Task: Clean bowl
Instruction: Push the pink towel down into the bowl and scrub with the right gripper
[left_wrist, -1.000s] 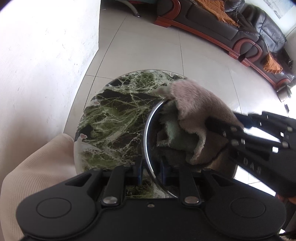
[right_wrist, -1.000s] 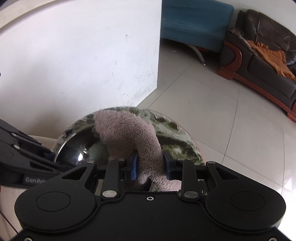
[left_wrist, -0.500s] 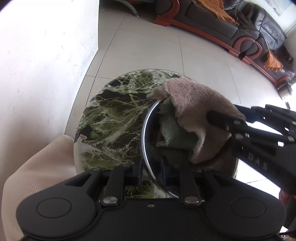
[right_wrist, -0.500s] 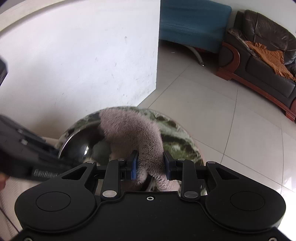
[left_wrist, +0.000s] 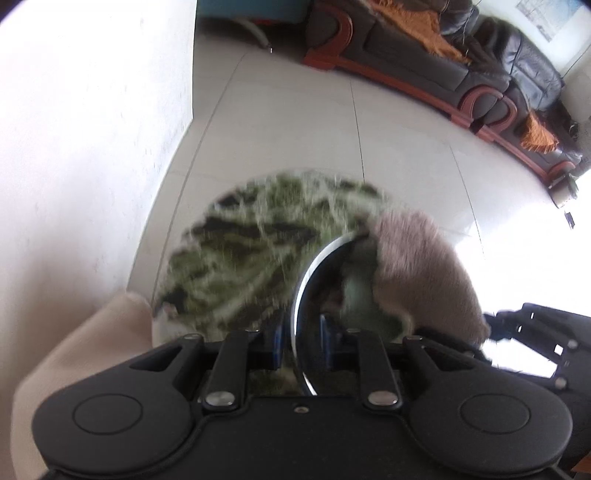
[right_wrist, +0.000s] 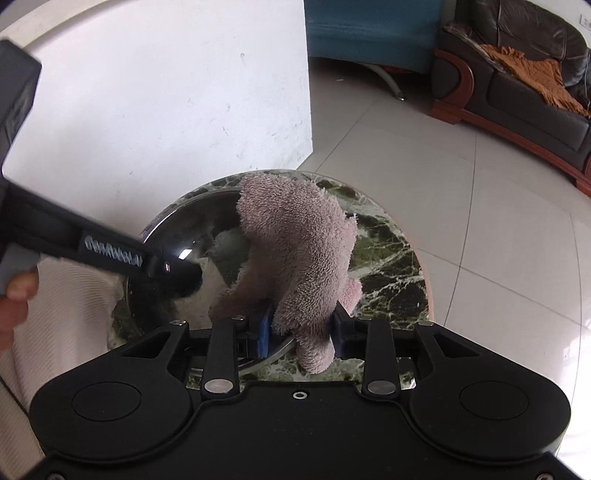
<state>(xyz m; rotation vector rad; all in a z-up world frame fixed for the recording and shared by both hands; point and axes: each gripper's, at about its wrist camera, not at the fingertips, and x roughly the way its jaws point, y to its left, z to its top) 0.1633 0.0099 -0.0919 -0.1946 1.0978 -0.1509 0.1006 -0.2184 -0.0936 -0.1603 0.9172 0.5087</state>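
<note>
A shiny steel bowl (left_wrist: 306, 273) stands tilted on its edge on a round green marble table (left_wrist: 251, 251). My left gripper (left_wrist: 301, 332) is shut on the bowl's rim, one blue pad on each side. A pinkish-grey fluffy cloth (left_wrist: 424, 273) hangs over the far rim and into the bowl. In the right wrist view the cloth (right_wrist: 303, 240) lies against the inside of the bowl (right_wrist: 199, 218). My right gripper (right_wrist: 301, 334) grips the cloth's lower end, its jaws opening a little. The left gripper's fingers (right_wrist: 110, 254) come in from the left.
A white wall (right_wrist: 166, 92) stands close behind the table (right_wrist: 388, 258). Beyond is pale tiled floor (left_wrist: 295, 122), a dark leather sofa (left_wrist: 480, 66) with orange throws and a teal seat (right_wrist: 369, 29). Cream ribbed fabric (left_wrist: 85, 350) lies at the table's near left. A hand (right_wrist: 14, 295) shows at the left edge.
The cloth has slid across the bowl's inside toward its right rim. In the right wrist view the left gripper has risen. The left wrist view has turned blurry.
</note>
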